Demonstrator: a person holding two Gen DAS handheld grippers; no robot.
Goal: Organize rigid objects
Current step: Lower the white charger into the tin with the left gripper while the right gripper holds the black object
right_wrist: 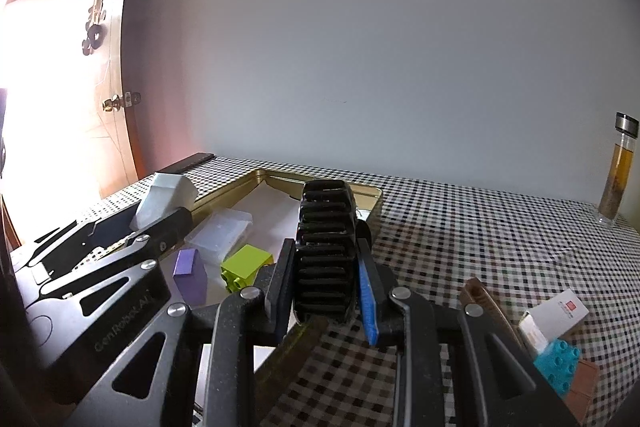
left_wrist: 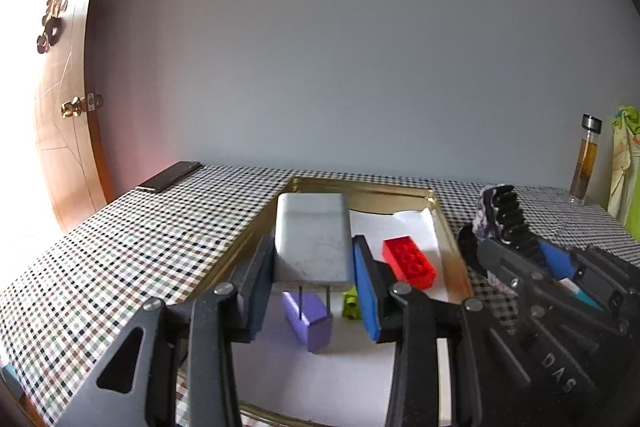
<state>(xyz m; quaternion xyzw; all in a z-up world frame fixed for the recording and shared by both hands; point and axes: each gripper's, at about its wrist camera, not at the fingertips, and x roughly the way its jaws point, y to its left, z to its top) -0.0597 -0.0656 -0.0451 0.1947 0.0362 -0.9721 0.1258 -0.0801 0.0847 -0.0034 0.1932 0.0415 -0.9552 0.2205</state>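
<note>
Left wrist view: the left gripper (left_wrist: 314,281) has its jaws closed on a white charger (left_wrist: 312,239), pads against its two flat sides, prongs pointing back toward the camera. The charger hangs above the near end of the gold tray (left_wrist: 444,223), its long axis running away along the jaws and along the tray. Beneath it on the white lining lie a purple block (left_wrist: 310,319) and a lime block (left_wrist: 351,303), with a red brick (left_wrist: 409,261) further in and to the right. The free lining lies ahead of the jaws and past the purple block, so I judge the charger wants carrying forward before it is lowered.

Right wrist view: the right gripper (right_wrist: 326,287) is clamped narrowly on a black hair claw clip (right_wrist: 326,247), which stands upright between the pads, teeth toward the camera. It sits over the checked desk (right_wrist: 460,247) just outside the tray's right rim, so the tray lies to its left (the left gripper is already over it). A clear plastic case (right_wrist: 220,233) lies inside the tray.
</note>
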